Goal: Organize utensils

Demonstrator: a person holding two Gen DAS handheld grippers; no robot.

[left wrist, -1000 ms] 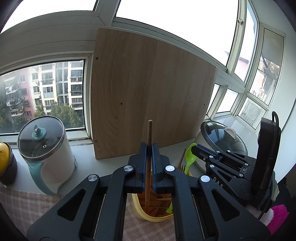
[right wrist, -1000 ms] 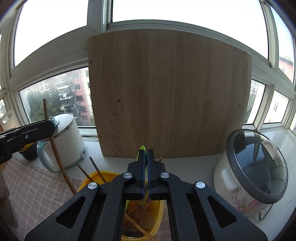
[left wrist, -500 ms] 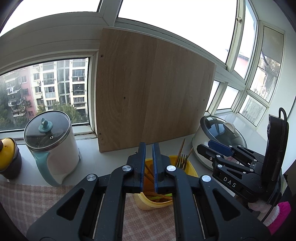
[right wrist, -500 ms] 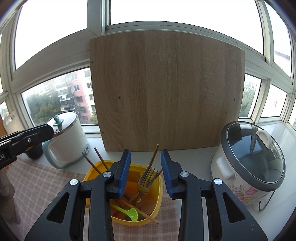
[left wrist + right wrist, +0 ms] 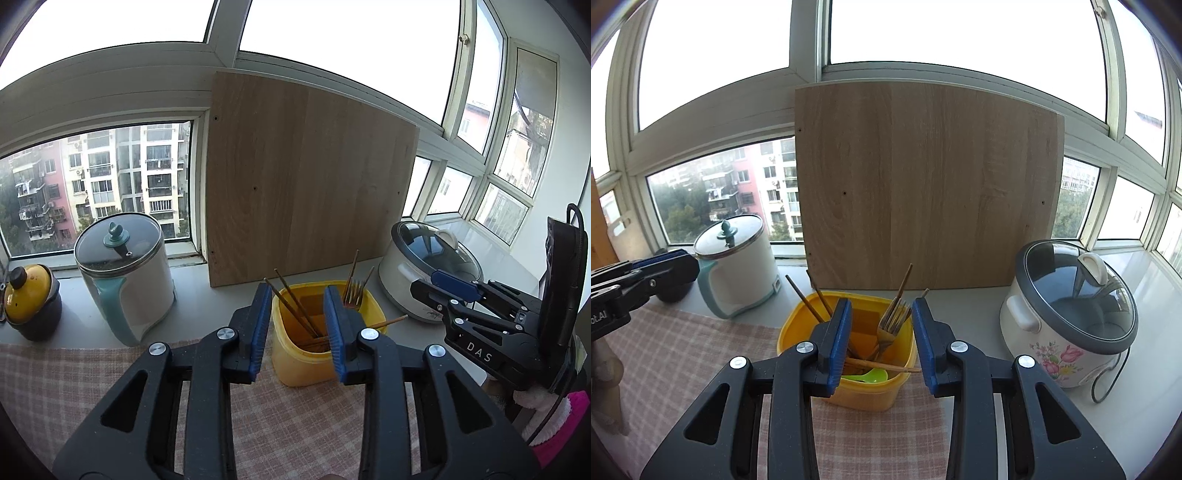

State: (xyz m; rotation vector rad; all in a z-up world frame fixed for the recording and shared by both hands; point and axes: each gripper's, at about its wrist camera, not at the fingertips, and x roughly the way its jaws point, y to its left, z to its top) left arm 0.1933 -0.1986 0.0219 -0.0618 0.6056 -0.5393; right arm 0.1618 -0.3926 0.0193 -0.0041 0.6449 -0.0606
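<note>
A yellow tub (image 5: 295, 363) (image 5: 866, 393) stands on the checked cloth and holds wooden chopsticks (image 5: 293, 308) (image 5: 812, 306), gold forks (image 5: 354, 291) (image 5: 892, 319) and a green spoon (image 5: 866, 376). My left gripper (image 5: 297, 338) is open and empty, just in front of the tub. My right gripper (image 5: 881, 343) is open and empty, just above the tub's near rim. The right gripper also shows at the right of the left wrist view (image 5: 452, 291); the left gripper shows at the left edge of the right wrist view (image 5: 665, 266).
A white kettle with a teal handle (image 5: 125, 280) (image 5: 738, 266) stands left of the tub. A flowered rice cooker (image 5: 428, 271) (image 5: 1067, 317) stands right. A wooden board (image 5: 303, 181) (image 5: 923, 184) leans on the window behind. A yellow-lidded pot (image 5: 29, 302) sits far left.
The left gripper let go of a chopstick and the right let go of the green spoon, both into the tub. Both grippers opened and drew back from the tub.
</note>
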